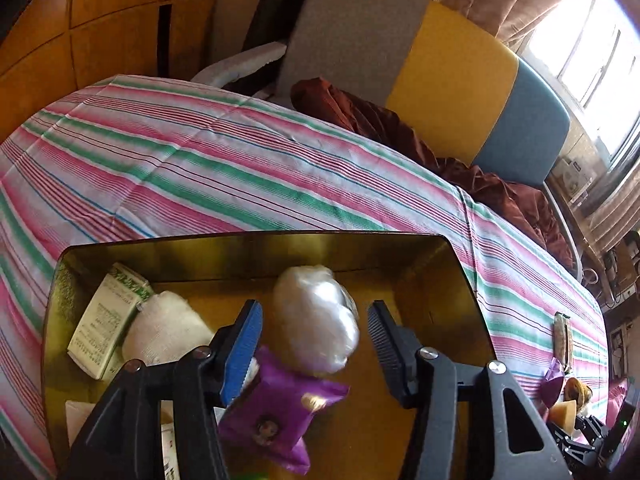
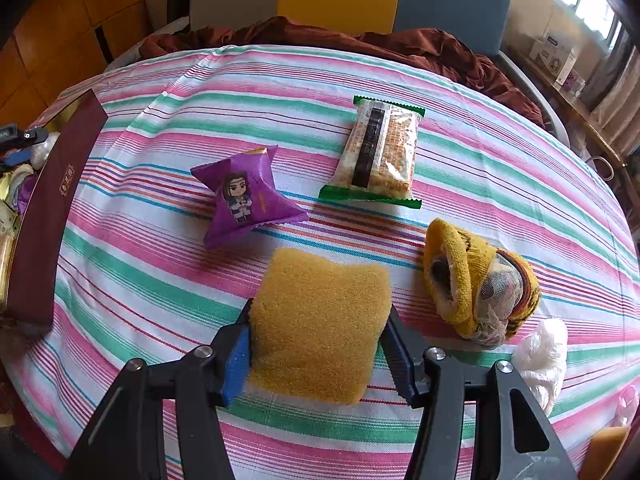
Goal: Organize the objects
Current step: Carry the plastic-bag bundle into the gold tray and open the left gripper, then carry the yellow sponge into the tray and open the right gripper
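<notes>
Hanging over the gold-lined box (image 1: 420, 264) at the table's left, the left gripper (image 1: 316, 334) stands parted, its pads clear of the white wrapped bundle (image 1: 316, 316) and purple packet (image 1: 280, 404) lying inside. Further right, the right gripper (image 2: 320, 338) clamps the yellow sponge (image 2: 320, 320) above the striped cloth (image 2: 160, 280), with another purple packet (image 2: 246, 200), a green-edged snack (image 2: 378, 152) and a yellow sock (image 2: 472, 280) beyond.

L gripper (image 1: 314, 332) over gold tray (image 1: 424, 264), jaws apart, nothing gripped. White plastic bundle (image 1: 316, 316) between them w/ clear gaps. Purple packet (image 1: 280, 408) near-side of bundle; green-white box (image 1: 108, 316) & white cloth (image 1: 166, 332) left of it.
</notes>
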Demonstrator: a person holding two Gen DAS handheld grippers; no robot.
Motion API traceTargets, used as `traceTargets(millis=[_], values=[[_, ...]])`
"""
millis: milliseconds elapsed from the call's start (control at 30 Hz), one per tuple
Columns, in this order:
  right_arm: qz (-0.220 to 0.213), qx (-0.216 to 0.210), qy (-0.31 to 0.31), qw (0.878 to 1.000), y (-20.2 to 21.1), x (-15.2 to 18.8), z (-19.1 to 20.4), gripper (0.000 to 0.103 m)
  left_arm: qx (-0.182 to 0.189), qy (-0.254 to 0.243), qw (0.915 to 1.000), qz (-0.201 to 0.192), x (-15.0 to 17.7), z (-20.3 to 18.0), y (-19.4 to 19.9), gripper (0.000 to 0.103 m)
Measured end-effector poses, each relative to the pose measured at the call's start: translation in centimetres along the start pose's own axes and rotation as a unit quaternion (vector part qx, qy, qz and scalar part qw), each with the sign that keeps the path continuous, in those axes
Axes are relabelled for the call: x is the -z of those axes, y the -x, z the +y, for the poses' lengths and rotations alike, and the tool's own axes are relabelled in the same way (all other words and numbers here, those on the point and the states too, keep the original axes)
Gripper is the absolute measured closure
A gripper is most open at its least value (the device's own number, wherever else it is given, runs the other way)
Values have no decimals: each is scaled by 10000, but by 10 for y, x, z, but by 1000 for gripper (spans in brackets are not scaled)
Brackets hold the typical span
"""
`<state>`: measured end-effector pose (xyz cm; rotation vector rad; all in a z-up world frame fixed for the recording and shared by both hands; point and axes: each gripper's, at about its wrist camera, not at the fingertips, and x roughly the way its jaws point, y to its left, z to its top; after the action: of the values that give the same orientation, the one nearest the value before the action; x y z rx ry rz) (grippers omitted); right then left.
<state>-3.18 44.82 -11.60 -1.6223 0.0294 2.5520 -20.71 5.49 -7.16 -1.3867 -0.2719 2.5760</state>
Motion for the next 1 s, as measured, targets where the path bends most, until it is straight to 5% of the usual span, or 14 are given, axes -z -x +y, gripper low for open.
traceTargets(millis=[567, 1000], values=[[-57, 127, 117, 9998, -1, 1, 2, 43, -189, -990, 9922, -729, 74, -36, 81, 47], [-110, 270, 233, 9993, 0, 1, 6, 43, -222, -1216, 9882, -908, 103, -45, 109, 47]])
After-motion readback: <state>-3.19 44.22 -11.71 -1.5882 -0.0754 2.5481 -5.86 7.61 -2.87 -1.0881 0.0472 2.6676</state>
